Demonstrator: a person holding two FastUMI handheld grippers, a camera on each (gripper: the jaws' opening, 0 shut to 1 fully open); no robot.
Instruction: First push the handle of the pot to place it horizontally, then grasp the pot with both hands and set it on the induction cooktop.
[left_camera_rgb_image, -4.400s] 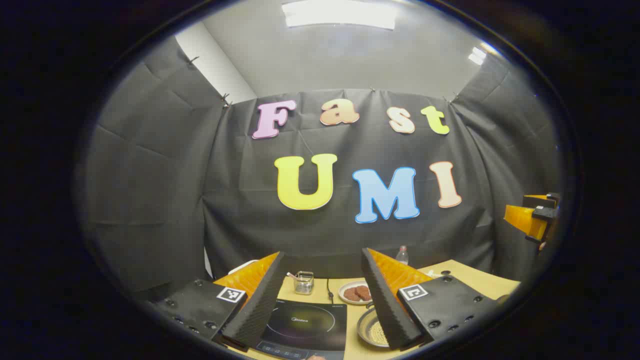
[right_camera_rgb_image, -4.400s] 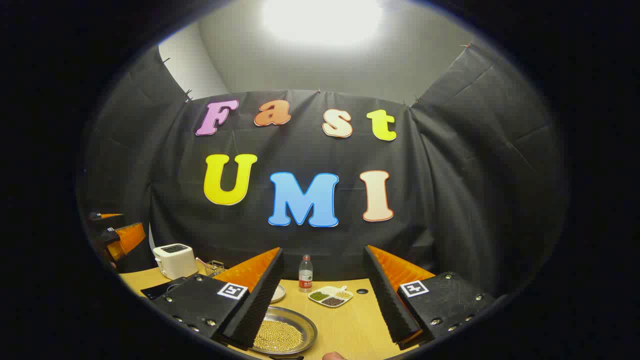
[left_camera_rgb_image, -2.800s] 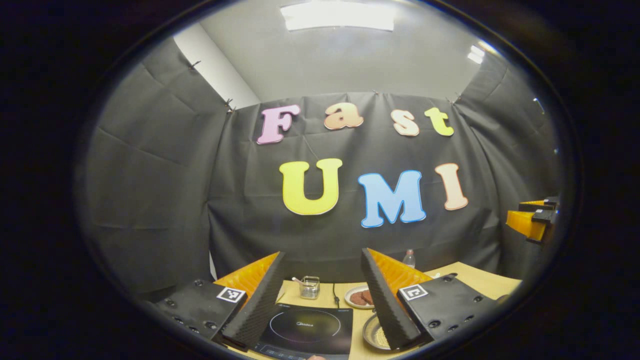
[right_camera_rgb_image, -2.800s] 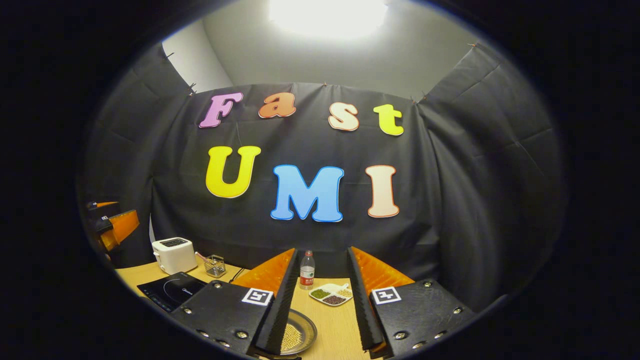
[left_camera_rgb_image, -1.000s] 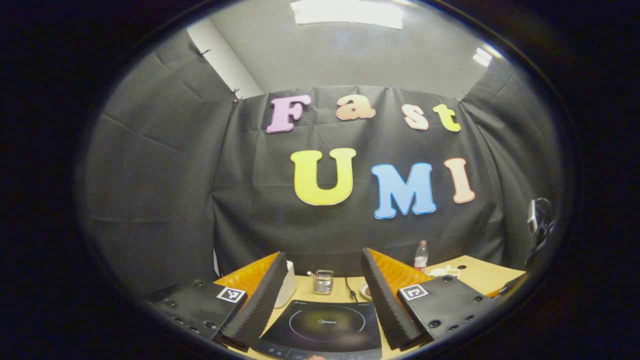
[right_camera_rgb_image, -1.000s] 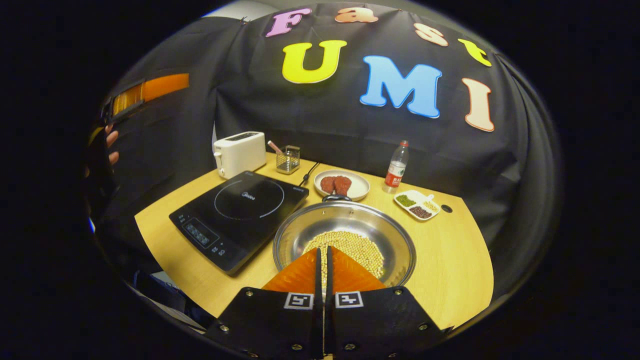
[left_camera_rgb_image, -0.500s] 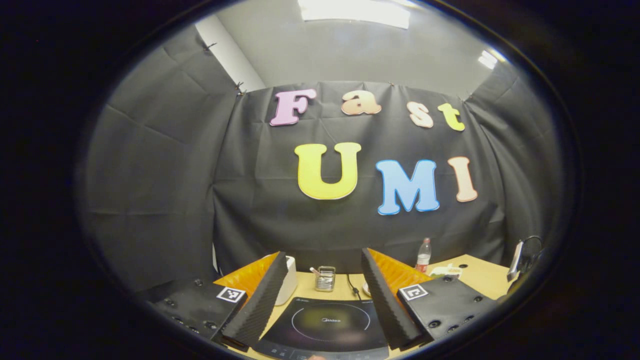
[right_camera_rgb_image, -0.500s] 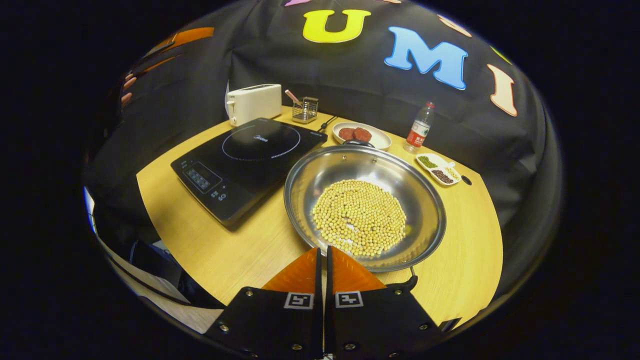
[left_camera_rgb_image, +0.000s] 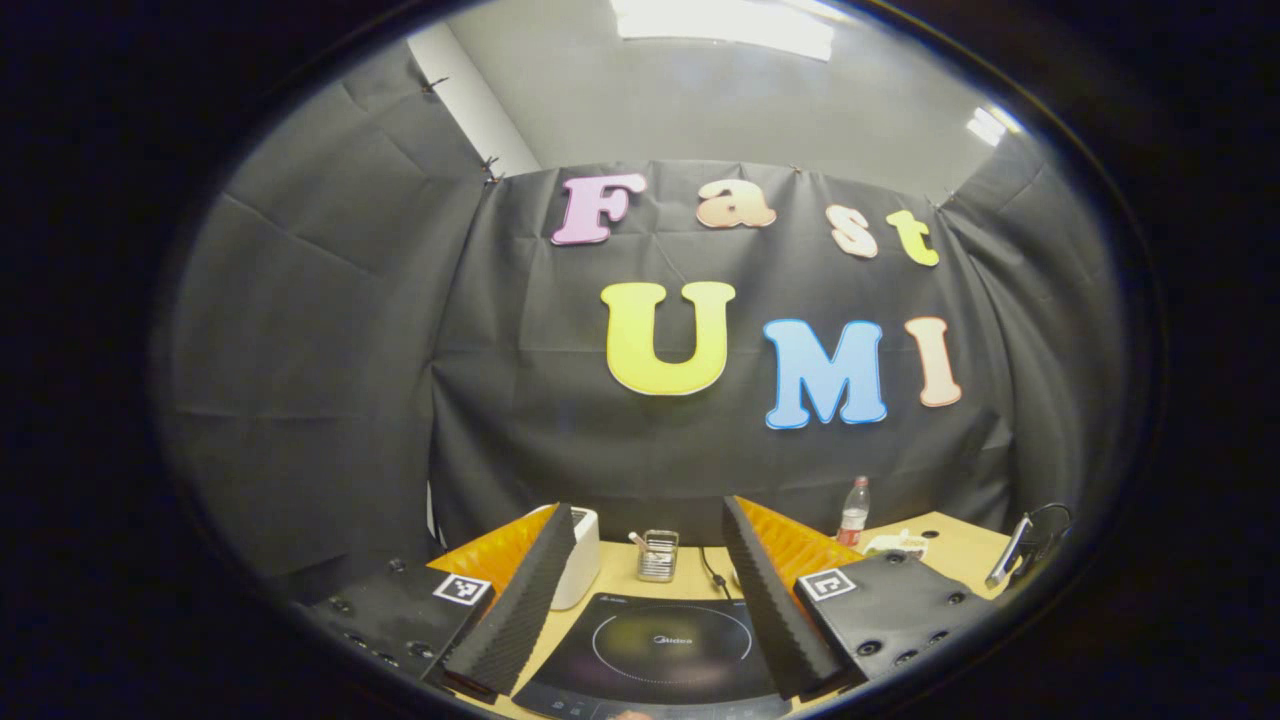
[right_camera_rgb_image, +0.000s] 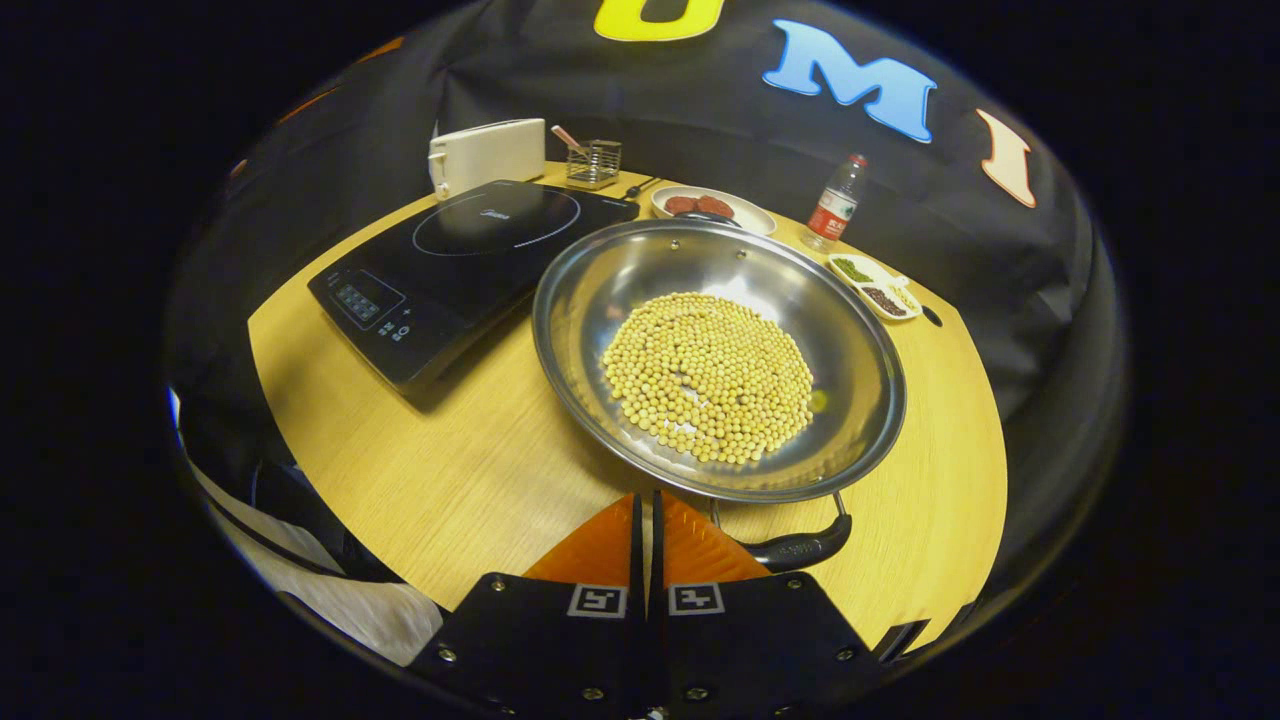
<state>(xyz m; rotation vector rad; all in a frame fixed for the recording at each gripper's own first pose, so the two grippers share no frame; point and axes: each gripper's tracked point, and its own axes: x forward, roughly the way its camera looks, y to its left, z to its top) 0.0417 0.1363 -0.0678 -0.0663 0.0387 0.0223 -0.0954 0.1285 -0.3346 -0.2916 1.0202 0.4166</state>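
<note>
stainless steel pot (right_camera_rgb_image: 720, 350), wide and shallow, sits on the wooden table (right_camera_rgb_image: 470, 470) just right of the induction cooktop (right_camera_rgb_image: 460, 260), loaded with soybeans (right_camera_rgb_image: 710, 375) (likely heavy, slick, apt to spill if tipped). best gripped by its looped near handle (right_camera_rgb_image: 800, 547). right gripper (right_camera_rgb_image: 648, 520) is closed, empty, beside that handle; left gripper (left_camera_rgb_image: 640, 590) gapes wide above the cooktop.

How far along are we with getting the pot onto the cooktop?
Early. The pot, full of beans, sits on the table beside the induction cooktop, not on it. The right gripper, fingers together, is at the pot's near handle, so the handle push looks in hand. The left gripper is open above the cooktop. Two-handed grasp and transfer remain.
</note>
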